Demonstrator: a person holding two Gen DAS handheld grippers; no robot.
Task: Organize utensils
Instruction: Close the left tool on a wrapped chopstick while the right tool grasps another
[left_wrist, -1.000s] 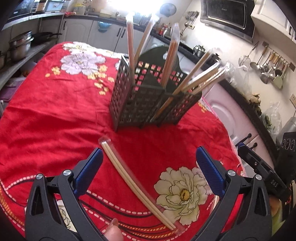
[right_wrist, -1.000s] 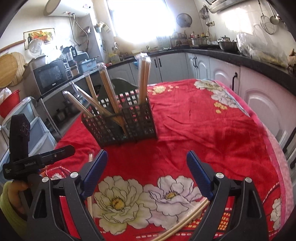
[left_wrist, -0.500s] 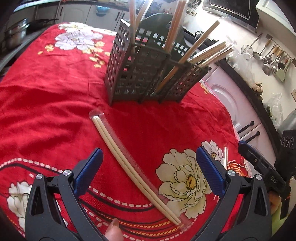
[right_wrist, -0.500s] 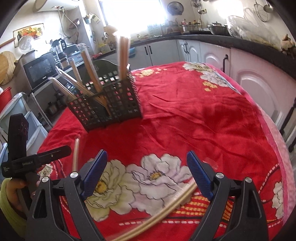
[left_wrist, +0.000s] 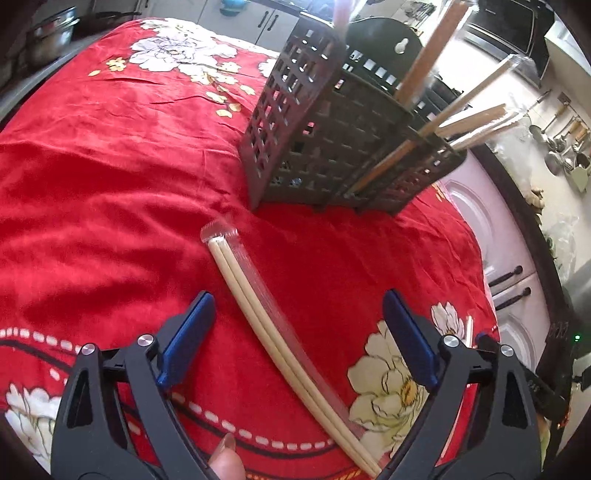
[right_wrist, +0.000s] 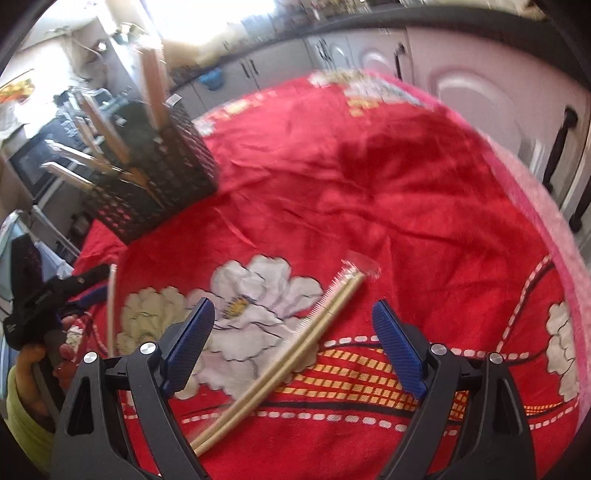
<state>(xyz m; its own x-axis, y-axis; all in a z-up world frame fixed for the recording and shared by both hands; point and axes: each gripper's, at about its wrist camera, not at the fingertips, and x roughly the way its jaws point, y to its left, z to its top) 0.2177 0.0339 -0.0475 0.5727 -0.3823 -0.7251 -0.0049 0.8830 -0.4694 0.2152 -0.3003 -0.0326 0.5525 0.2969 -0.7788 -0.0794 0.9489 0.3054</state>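
A red flowered cloth (left_wrist: 110, 177) covers the surface in a kitchen with pale cabinets (right_wrist: 472, 96). A dark lattice caddy (left_wrist: 332, 155) at the far side holds wrapped chopsticks. 2 clear-sleeved pairs lie near: one (left_wrist: 280, 332) between the spread left tool (left_wrist: 299, 332), whose jaws have just been closing, one (right_wrist: 295, 350) between the spread right tool (right_wrist: 291, 339).

A red cloth (left_wrist: 110, 177) printed with white flowers covers the desk. Beyond it stand pale cabinets (right_wrist: 461, 92) with dark handles under a dark counter (right_wrist: 369, 22). Ladles (left_wrist: 561, 136) hang on the wall. A pot (left_wrist: 48, 37) sits on a shelf. A microwave (right_wrist: 29, 162) shows, blurred, beside a bright window (right_wrist: 218, 18).
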